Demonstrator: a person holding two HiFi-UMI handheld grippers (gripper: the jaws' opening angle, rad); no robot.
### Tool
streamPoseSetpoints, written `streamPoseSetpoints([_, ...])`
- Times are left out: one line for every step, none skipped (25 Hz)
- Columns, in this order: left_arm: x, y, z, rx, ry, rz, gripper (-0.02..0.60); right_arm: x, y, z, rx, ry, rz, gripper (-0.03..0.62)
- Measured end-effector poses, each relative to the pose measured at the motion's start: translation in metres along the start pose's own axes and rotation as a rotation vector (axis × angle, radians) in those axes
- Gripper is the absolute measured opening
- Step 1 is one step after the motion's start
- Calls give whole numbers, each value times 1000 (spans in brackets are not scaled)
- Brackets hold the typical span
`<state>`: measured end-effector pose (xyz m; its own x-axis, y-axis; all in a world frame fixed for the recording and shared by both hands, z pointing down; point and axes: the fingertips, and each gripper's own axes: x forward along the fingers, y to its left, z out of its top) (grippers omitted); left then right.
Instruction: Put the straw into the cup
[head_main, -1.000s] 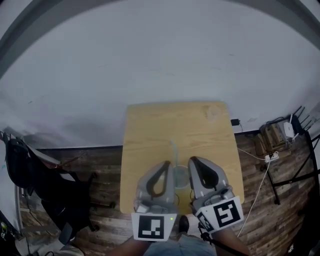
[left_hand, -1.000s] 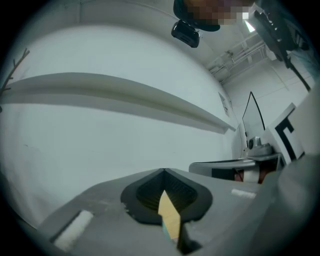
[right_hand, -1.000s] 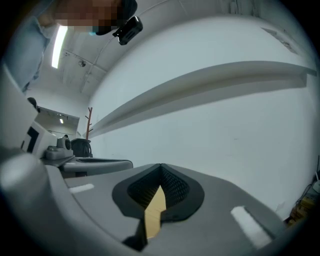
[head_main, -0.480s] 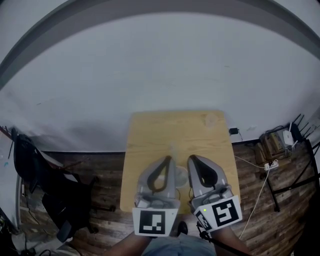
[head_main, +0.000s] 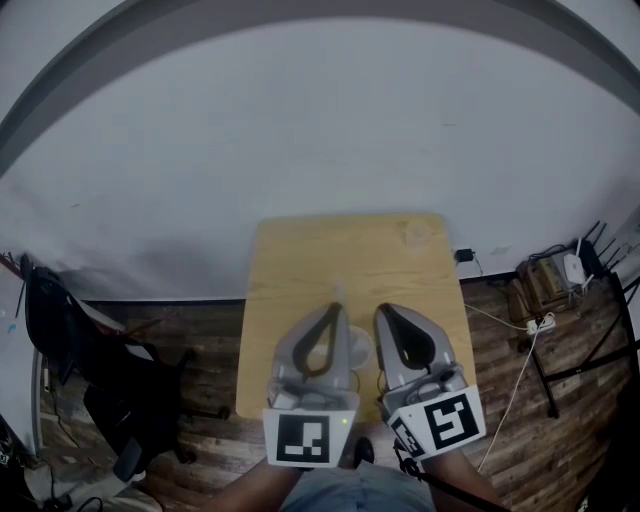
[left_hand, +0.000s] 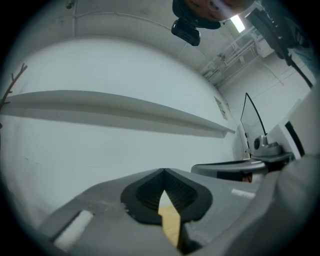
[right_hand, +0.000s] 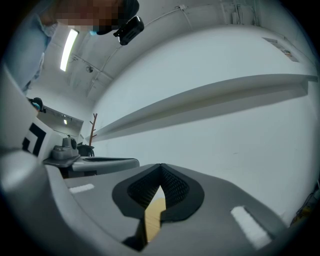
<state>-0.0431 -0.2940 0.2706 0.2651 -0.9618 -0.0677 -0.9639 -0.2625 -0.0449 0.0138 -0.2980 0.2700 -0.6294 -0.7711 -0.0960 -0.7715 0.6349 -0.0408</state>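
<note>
Your left gripper (head_main: 336, 308): clenched, tips meeting, nothing held.
Your right gripper (head_main: 383, 311): clenched too, empty.
Cup (head_main: 360, 346): on the table (head_main: 350, 245), between your two grippers.
Straw (head_main: 340, 293): faintly seen, rising from the cup.

The cup (head_main: 359, 346) stands on the table (head_main: 350, 250) between left tool (head_main: 337, 308) and right tool (head_main: 383, 311).
</note>
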Motion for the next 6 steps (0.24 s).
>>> streamPoseSetpoints([0,0,0,-2,-2,1,18,0,0,0,0,0,1,6])
streamPoseSetpoints([0,0,1,-4,-5,2,18,0,0,1,0,-1,1,6])
streamPoseSetpoints([1,-1,1,-5,-6,2,18,-1,0,1,0,-4,1,6])
streamPoseSetpoints([1,-1,1,-5,-5,2,18,-1,0,2,1,-7,0,6])
streamPoseSetpoints([0,-1,1,-4,-3,2,18,-2,0,2,2,-10,-1,6])
streamPoseSetpoints([0,-2,1,-2,-2,1,18,-2,-1,2,3,-12,-2,6])
